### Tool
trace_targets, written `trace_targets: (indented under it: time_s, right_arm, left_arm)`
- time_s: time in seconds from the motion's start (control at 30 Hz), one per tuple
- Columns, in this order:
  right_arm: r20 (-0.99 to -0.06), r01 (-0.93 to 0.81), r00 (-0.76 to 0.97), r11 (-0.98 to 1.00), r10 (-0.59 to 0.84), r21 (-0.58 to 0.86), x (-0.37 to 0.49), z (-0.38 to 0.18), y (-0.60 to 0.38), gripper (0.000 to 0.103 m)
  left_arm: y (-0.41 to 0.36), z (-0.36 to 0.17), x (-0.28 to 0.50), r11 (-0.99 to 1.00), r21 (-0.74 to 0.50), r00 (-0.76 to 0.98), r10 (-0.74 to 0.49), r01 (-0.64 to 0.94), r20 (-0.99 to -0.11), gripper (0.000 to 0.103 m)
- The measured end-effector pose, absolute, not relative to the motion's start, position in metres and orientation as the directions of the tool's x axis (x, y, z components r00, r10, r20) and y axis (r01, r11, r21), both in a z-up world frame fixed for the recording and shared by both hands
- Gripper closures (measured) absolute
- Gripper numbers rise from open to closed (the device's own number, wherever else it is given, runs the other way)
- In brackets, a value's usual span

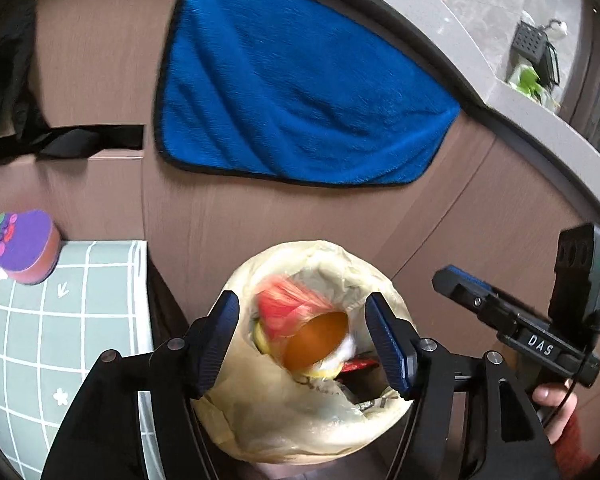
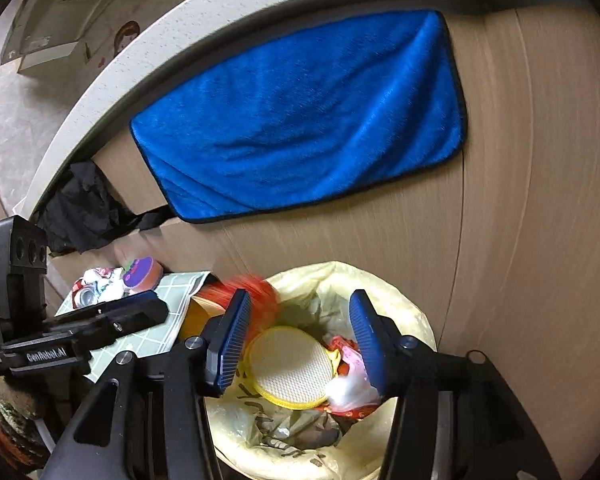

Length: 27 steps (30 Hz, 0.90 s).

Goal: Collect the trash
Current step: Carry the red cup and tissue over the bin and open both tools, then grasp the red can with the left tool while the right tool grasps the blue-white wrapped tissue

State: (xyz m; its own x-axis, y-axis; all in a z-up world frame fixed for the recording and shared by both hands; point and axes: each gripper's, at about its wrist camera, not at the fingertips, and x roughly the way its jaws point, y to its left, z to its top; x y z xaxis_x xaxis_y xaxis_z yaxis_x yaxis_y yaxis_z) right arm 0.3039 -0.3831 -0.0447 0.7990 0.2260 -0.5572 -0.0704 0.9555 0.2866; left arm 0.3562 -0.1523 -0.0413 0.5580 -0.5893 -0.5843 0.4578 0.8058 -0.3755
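The red-and-orange cup (image 1: 300, 328) over the bin bag (image 1: 268, 432) is smeared by motion blur, so its rim and any print cannot be read; in the right wrist view only a red streak of it (image 2: 256, 292) is seen, the rest hidden behind a finger (image 2: 230, 340). The lower part of the bin bag is cut off by the picture's edge and partly covered by the gripper frames. The scraps beneath the round yellow-edged pad (image 2: 290, 364) are too crumpled to be told apart. The small wrappers on the tabletop (image 2: 100, 284) are too small to be identified. Only part of a hand (image 1: 556, 404) is shown.
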Motion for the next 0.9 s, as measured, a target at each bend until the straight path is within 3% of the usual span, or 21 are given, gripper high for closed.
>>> trace_targets:
  time_s: [0.33, 0.6, 0.9]
  right_arm:
    - [-0.548, -0.099, 0.806, 0.964, 0.224, 0.248, 0.297, -0.031, -0.350, 0.054]
    - [-0.531, -0.268, 0.778, 0.942, 0.335, 0.201, 0.305, -0.018, -0.271, 0.054]
    - [-0.571, -0.398, 0.705, 0.901, 0.421, 0.173, 0.321, -0.030, -0.176, 0.054]
  left_arm:
    - [-0.097, -0.036, 0.337, 0.857, -0.327, 0.639, -0.514, 0.398, -0.572, 0.035]
    - [0.017, -0.061, 0.323, 0.931, -0.309, 0.734, -0.348, 0.196, -0.583, 0.035]
    - [0.199, -0.090, 0.351, 0.811, -0.554, 0.769, -0.231, -0.187, -0.597, 0.035]
